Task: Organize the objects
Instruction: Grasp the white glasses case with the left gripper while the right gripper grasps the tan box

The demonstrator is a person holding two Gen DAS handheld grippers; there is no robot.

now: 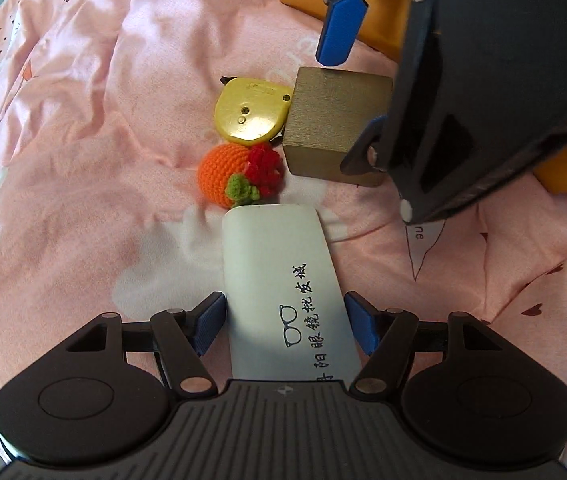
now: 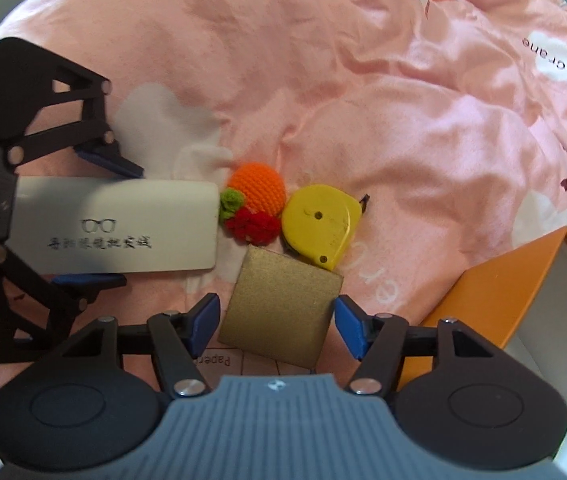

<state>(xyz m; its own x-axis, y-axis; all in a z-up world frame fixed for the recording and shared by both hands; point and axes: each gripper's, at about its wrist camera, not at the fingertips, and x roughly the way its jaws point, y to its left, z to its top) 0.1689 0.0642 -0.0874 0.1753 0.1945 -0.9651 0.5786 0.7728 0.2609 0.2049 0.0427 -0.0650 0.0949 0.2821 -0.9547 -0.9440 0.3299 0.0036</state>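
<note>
Glasses case (image 1: pixel 279 280) between wide left jaws — gold box (image 2: pixel 283 312) between wide right jaws.

under me lies a bed covered in a rumpled pink sheet (image 2: pixel 363 92) printed with white clouds, small dark hearts and lettering; soft daylight falls across its creases.

The left gripper (image 1: pixel 285 326) reaches forward low over the white glasses case (image 1: pixel 283 280), its jaws spread to either side of the case. The left blue pad (image 1: pixel 209 322) sits against the case's edge, while the right pad looks just clear of it. The right gripper (image 2: pixel 275 322) comes in from the case's right side, jaws apart, straddling a gold box (image 2: pixel 281 310) without visibly pressing on it.
</note>
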